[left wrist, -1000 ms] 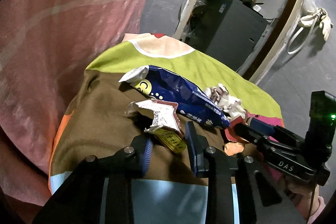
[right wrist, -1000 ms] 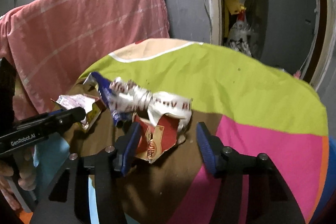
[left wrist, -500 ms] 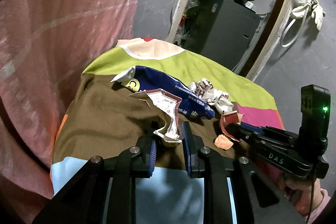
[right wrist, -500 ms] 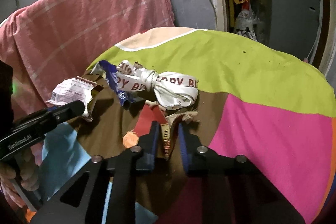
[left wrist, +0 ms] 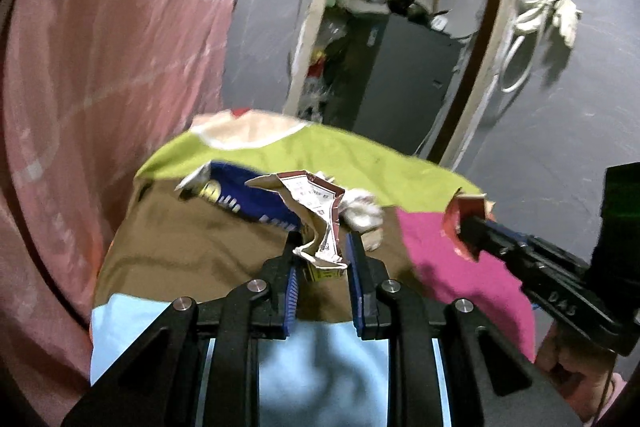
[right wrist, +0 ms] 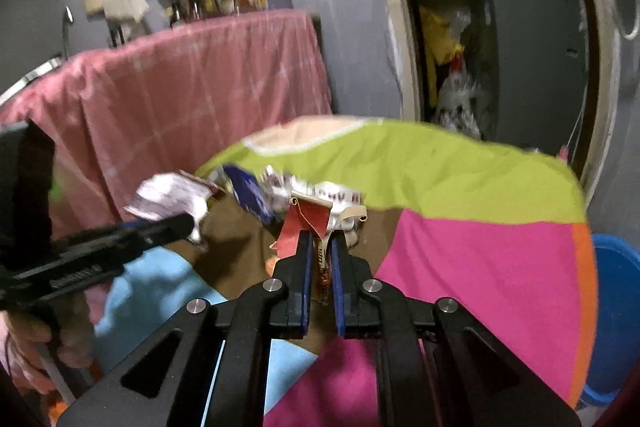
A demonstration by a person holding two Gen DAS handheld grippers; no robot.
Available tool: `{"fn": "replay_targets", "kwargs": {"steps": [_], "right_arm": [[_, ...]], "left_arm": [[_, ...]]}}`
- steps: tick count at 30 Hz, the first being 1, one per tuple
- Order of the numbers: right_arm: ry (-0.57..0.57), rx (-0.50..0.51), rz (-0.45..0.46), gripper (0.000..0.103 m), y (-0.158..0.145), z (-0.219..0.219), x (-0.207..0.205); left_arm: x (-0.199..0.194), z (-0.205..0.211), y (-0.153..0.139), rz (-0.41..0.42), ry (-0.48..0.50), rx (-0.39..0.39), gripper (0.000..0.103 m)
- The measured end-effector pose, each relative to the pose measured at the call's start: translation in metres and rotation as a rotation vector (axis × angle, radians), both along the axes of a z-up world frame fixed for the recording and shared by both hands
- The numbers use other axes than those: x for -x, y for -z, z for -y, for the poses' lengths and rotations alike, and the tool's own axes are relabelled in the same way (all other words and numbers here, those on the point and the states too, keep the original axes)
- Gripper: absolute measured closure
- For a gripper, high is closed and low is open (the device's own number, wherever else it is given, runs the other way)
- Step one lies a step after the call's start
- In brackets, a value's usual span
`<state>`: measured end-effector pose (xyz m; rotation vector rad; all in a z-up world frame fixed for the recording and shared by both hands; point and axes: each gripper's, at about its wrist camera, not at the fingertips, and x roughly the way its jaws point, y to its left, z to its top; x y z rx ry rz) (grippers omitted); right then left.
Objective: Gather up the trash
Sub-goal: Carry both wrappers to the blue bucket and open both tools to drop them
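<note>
Here, multicoloured tablecloth [right wrist: 460, 247]; pink drape [right wrist: 192, 87] behind.

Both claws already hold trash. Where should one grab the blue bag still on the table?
I'd guess the blue bag is best pinched at its crinkled silver end, coming from the pink curtain side. That end sticks out free at the table's edge; its other end lies hidden behind the wrapper in the left claw.
</note>
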<state>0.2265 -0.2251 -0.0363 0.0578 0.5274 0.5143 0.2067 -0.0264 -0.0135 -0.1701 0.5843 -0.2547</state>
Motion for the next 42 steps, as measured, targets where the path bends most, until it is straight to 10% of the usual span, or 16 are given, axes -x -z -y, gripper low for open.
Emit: {"fn": "replay_targets", "kwargs": {"steps": [11, 23, 33, 42], "right_arm": [[0.192, 0.026, 0.376, 0.096, -0.077, 0.064, 0.074], [0.403, 0.116, 0.577, 0.096, -0.110, 0.143, 0.120], [0.515, 0.161, 0.629, 0.096, -0.103, 0.203, 0.133], [0.563, 0.133, 0.484, 0.096, -0.059, 0.244, 0.098]], "left_arm": [[0.028, 0.076, -0.057, 0.305, 0.074, 0.026, 0.085], [0.052, 0.178, -0.086, 0.534, 0.161, 0.077, 0.085], [0.041, 0.242, -0.076, 0.533, 0.215, 0.071, 0.085], [-0.004, 0.279, -0.040, 0.347, 0.264, 0.030, 0.085]]}}
